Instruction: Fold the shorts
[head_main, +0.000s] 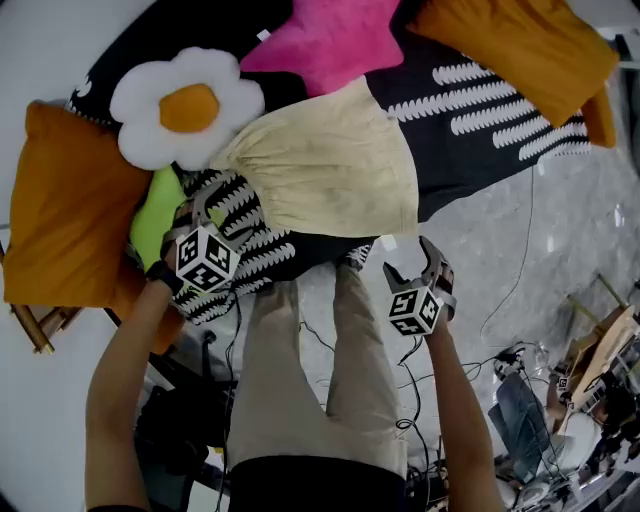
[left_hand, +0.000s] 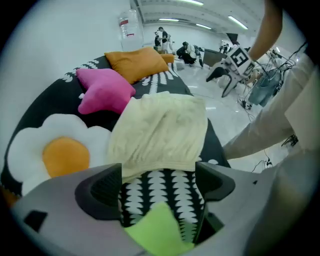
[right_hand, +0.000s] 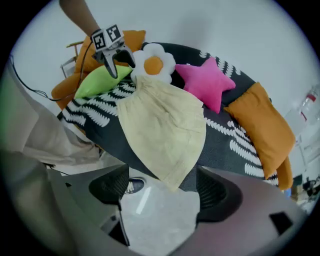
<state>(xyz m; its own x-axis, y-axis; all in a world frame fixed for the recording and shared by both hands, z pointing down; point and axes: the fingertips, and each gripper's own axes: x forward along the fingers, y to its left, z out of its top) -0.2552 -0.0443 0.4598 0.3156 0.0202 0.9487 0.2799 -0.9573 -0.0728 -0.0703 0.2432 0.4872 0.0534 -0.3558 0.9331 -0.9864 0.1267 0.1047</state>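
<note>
The pale yellow shorts (head_main: 325, 165) lie flat on the black-and-white patterned cover (head_main: 480, 110), with the elastic waistband towards the left. My left gripper (head_main: 215, 215) hovers beside the waistband, open, with only the patterned cover and a green pillow between its jaws. In the left gripper view the shorts (left_hand: 160, 132) lie just ahead of the left gripper (left_hand: 157, 187). My right gripper (head_main: 412, 262) is open off the bed's near edge, over the floor, close to the shorts' hem corner (right_hand: 175, 180). Nothing sits between the right gripper (right_hand: 160, 187) jaws.
A fried-egg pillow (head_main: 185, 105), a pink star pillow (head_main: 325, 40), orange pillows (head_main: 70, 205) (head_main: 520, 45) and a green pillow (head_main: 155, 220) surround the shorts. The person's legs (head_main: 320, 370) stand at the bed edge. Cables (head_main: 505, 290) run across the grey floor.
</note>
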